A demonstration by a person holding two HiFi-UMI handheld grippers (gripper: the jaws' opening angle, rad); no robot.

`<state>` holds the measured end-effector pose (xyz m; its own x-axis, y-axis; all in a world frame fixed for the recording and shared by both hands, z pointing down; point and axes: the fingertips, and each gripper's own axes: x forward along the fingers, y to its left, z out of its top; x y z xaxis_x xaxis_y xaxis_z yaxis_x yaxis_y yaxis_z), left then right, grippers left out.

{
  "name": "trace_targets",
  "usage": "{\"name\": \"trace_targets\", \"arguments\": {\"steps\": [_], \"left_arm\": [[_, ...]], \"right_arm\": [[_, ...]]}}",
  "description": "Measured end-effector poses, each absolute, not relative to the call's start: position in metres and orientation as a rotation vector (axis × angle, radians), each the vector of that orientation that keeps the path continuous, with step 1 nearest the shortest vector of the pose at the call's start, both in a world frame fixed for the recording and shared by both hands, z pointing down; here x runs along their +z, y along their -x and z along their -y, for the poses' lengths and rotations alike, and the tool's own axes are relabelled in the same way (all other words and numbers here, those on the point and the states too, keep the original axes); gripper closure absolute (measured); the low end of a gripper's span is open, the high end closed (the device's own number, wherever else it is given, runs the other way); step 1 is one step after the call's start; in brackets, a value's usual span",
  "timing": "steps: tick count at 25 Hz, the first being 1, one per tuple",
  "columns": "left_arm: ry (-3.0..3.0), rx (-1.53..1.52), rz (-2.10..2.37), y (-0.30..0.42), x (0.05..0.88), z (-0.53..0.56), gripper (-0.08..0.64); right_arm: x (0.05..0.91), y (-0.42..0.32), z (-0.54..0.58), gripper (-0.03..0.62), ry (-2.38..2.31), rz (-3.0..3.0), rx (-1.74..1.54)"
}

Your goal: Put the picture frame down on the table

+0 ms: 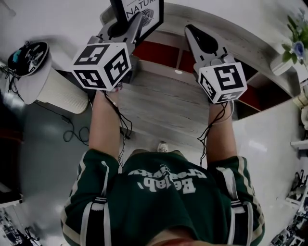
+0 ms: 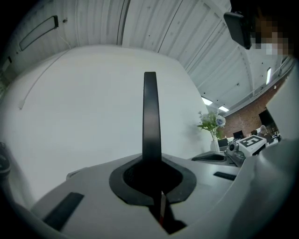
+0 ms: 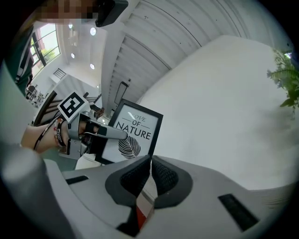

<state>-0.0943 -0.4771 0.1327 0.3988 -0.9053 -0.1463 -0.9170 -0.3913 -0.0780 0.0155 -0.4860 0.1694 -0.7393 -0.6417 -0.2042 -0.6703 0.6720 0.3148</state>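
In the head view the black picture frame, with a white print reading NATURE and a leaf drawing, is held up at the top left. My left gripper is shut on its edge. From the left gripper view the frame shows edge-on as a thin black strip rising from between the pads. The right gripper view shows the frame face-on, with the left gripper clamped on its left side. My right gripper is shut on nothing, to the right of the frame and apart from it. Beyond both grippers lies the curved pale table.
A vase of flowers stands at the table's right end. Red compartments sit under the tabletop. A white ribbed round stand with a black object on it and loose cables are on the floor at left.
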Motion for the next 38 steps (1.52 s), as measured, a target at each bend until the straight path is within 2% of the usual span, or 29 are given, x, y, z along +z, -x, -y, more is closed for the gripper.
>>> {"name": "trace_targets", "arguments": {"steps": [19, 38], "left_arm": [[2.635, -0.007, -1.569, 0.102, 0.158, 0.565, 0.532], [2.689, 0.094, -1.477, 0.096, 0.164, 0.593, 0.532]], "right_arm": [[0.169, -0.007, 0.555, 0.553, 1.208, -2.802, 0.556], [0.173, -0.006, 0.579, 0.553, 1.337, -2.816, 0.533]]}}
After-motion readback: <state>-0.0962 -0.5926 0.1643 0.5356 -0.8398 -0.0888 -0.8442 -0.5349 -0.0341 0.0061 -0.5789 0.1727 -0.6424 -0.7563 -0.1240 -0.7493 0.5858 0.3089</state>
